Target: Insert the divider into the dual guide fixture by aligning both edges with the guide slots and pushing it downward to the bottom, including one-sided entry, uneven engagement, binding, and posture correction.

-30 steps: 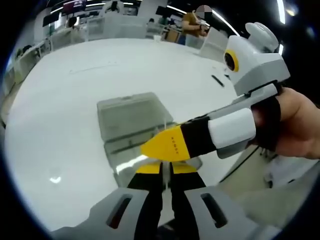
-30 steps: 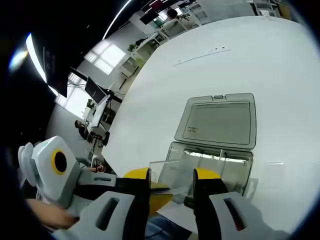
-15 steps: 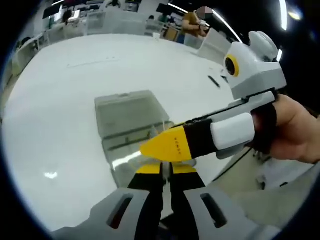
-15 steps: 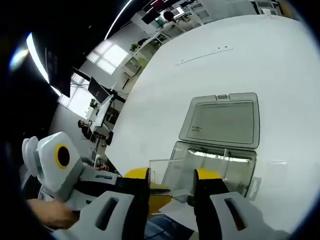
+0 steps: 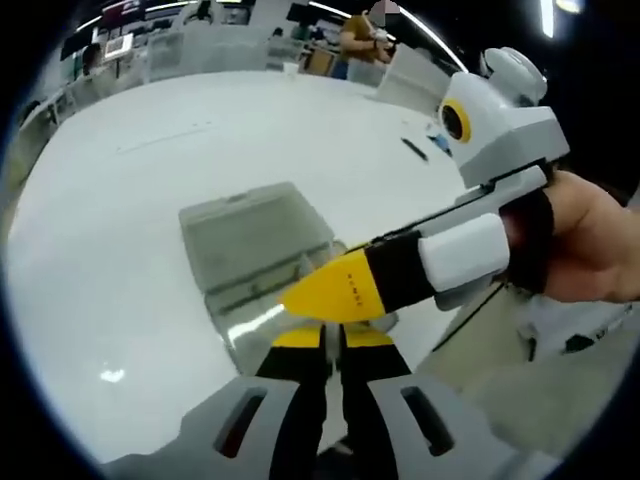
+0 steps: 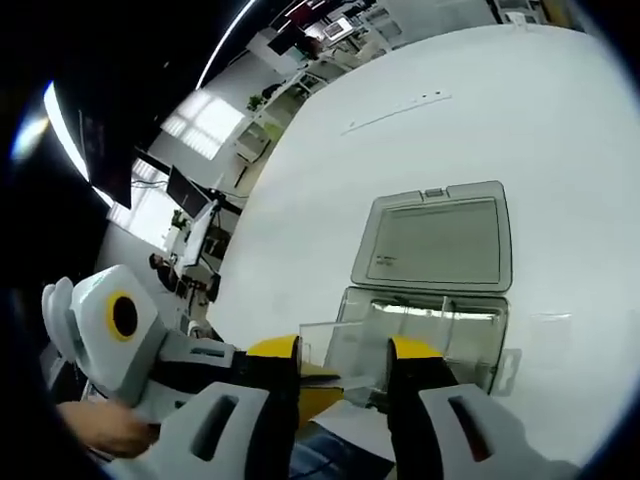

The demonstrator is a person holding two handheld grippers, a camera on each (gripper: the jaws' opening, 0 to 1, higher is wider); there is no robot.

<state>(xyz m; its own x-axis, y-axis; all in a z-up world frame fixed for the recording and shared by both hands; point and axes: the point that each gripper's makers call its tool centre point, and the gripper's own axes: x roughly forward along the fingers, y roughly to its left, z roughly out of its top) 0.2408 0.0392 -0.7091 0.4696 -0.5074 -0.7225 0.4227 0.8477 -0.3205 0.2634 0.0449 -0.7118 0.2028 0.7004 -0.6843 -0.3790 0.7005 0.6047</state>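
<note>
Barely shifted in a second, by the look of both views: divider no visibly deeper than before, clear dual guide fixture sliding a touch within each round picture, most likely through drift of the hands rather than any move of the box itself.

From the left gripper view: white table stretching away at left, fixture standing near the middle with its lid thrown back flat behind it. Just beneath, left gripper with fingers pinched almost together on what appears to be the thin clear sheet, seen edge-on. Reaching in from the right, right gripper, yellow tip poised over the near rim of the fixture, held in a hand.

From the right gripper view: sheet standing between the two spread fingers, above the fixture's near wall; impossible to say whether pressed against it or merely flanking it.

Judged from this: still early in the entry, both edges being lined up with the slots, no downward push of note yet. Worth watching for one side catching first and tilting the sheet.
</note>
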